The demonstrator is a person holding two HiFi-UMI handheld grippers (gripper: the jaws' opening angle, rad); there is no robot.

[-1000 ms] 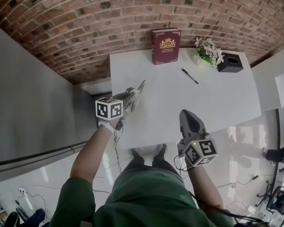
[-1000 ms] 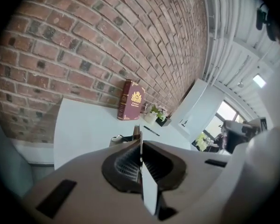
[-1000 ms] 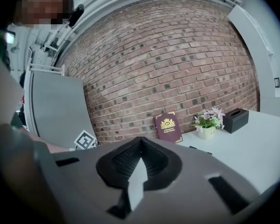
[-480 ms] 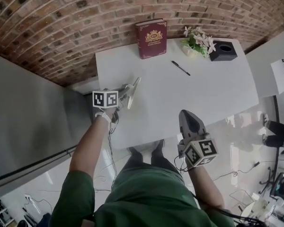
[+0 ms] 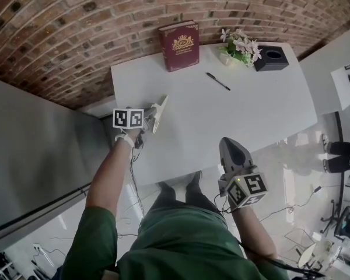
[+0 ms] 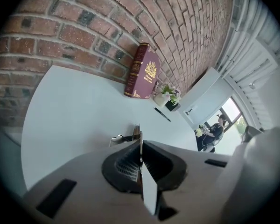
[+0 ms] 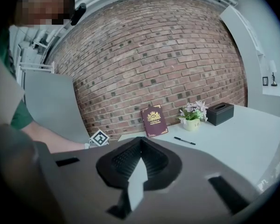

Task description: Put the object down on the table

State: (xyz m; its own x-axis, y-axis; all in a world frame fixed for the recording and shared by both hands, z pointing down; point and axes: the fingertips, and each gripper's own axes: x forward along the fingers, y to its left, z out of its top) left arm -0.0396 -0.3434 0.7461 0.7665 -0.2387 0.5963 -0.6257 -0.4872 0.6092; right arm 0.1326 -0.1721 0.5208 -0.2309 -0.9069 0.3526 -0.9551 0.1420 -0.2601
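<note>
Presently the black pen lies flat on the white table, between the maroon book and the potted flowers, apart from both. In the head view its long axis runs diagonally, from a far end nearer the book to a near end toward the person's right; which end is the tip cannot be told. A black tissue box stands just beside the flowers, and the book leans upright against the brick wall. The left gripper is over the table's left part with its jaws pressed together and nothing seen between them. The right gripper is short of the table's near edge, jaws likewise together and empty. Against the frame a second ago, the head view has shifted, so the table sits further left and higher. The pen keeps its place and heading relative to the book and flowers, and both grippers remain closed.
</note>
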